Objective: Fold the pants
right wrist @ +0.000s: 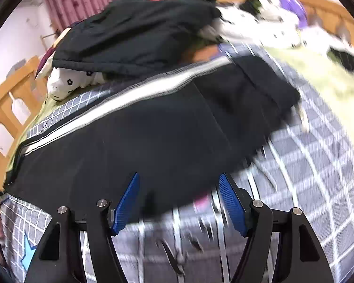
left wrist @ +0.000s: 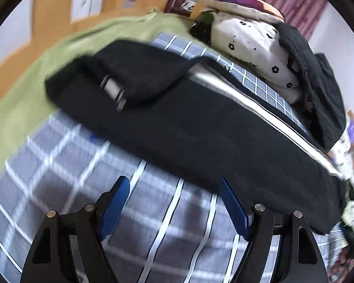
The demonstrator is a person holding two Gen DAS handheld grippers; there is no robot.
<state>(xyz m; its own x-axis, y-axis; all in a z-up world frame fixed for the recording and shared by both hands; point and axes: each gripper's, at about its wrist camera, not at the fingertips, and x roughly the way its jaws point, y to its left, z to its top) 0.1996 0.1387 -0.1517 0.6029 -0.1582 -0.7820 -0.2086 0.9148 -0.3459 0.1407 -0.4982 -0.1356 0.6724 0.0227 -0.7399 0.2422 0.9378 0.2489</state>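
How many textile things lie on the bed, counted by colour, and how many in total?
Black: 2, the pants with a white side stripe and a dark jacket on the pile behind them.
Grey checked: 1, the sheet.
Green: 1, the blanket.
White with black flowers: 1, the bedding.
Total: 5

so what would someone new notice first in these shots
The long black pants with a white side stripe lie flat across the grey checked bedsheet, filling both views. Behind them sits a heap of white flower-print bedding topped by a dark jacket. Both grippers' blue-padded jaws stand open at the pants' near edge.
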